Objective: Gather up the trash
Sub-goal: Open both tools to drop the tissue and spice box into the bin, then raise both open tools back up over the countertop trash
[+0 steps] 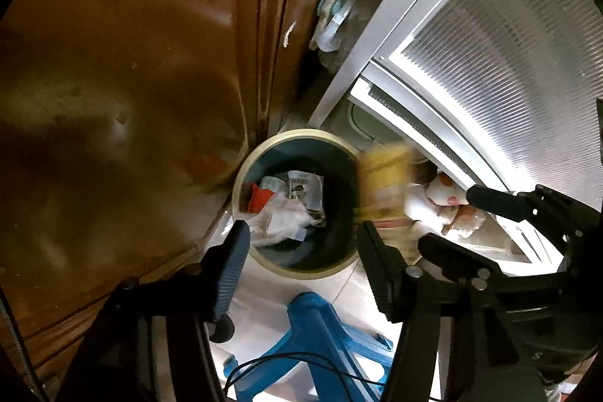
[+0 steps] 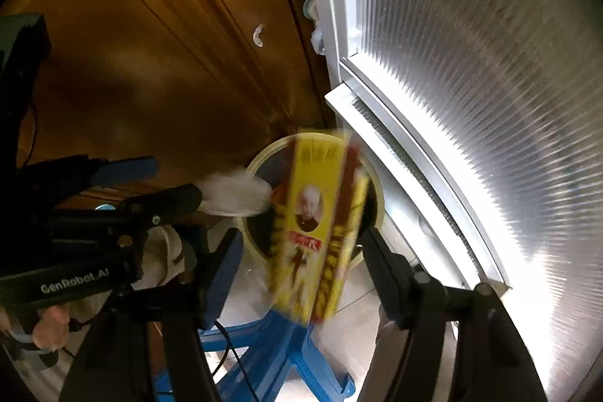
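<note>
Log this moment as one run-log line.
yellow box: blurred, between open right tongs, over bin | left tongs: open | tissue: over rim

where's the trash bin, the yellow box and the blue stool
trash bin [image 1: 264,260]: left wrist view, on its cream rim
yellow box [image 2: 314,213]: right wrist view, on its printed front face
blue stool [image 1: 320,330]: left wrist view, on a leg

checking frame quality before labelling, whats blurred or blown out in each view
Left wrist view: the yellow box is badly motion-smeared beside the trash bin, whose contents stay fairly sharp; the brown door carries soft glare. Right wrist view: the box is only mildly blurred, its portrait readable; a white tissue is smeared; the ribbed glass panel is blown out white.
</note>
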Demonstrator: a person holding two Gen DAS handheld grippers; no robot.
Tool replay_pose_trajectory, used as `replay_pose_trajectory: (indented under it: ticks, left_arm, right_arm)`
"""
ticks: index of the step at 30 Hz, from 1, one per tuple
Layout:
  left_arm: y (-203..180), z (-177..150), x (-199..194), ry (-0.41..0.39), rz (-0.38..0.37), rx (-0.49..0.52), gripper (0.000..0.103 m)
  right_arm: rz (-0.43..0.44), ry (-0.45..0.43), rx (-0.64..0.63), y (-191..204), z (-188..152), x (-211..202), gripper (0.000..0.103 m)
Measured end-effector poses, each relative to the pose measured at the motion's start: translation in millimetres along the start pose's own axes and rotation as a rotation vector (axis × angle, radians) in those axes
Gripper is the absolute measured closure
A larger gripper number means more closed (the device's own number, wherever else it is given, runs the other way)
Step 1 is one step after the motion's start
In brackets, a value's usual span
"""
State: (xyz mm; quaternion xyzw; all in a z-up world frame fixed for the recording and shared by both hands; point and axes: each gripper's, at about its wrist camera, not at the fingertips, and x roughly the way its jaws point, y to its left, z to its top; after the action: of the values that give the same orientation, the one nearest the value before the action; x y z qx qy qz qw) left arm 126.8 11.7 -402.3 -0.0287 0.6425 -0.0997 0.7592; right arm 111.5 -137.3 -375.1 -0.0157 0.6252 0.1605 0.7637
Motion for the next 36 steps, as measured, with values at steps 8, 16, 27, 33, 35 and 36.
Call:
replay_pose_trajectory:
  ticks: [8, 16, 27, 33, 35, 36]
  left_arm:
    - [-1.7, 0.6, -0.3, -0.009, 0.006, 0.003, 0.036]
    - [-9.2, -0.8, -12.7, -0.055, 0.029, 0.039, 0.036]
    - [-24.1, -17.7, -74.8, -0.145, 0.036, 0.051, 0.036]
    - [-36.1, -37.3, -129.0, -0.209, 0.019, 0.069, 0.036]
    - [-42.6, -42.2, -146.6, -0.238, 0.015, 0.078, 0.036]
    - [-46.8, -43.9, -159.8, -0.258, 0.010, 0.088, 0.036]
  right_arm:
    - [-0.003, -0.011, -0.008, 2.7, -3.6, -3.5, 0.035]
    - [-0.007, -0.022, -0.015, 5.5, -6.0, -9.7, 0.035]
    - [-0.026, -0.085, -0.018, 7.0, -13.7, -73.2, 0.035]
    - [-0.042, -0.167, -0.061, 14.6, -23.9, -132.2, 0.035]
    - [-0.039, -0.195, -0.069, 16.8, -26.7, -149.1, 0.035]
    - [-0.036, -0.212, -0.071, 17.7, -28.0, -158.9, 0.035]
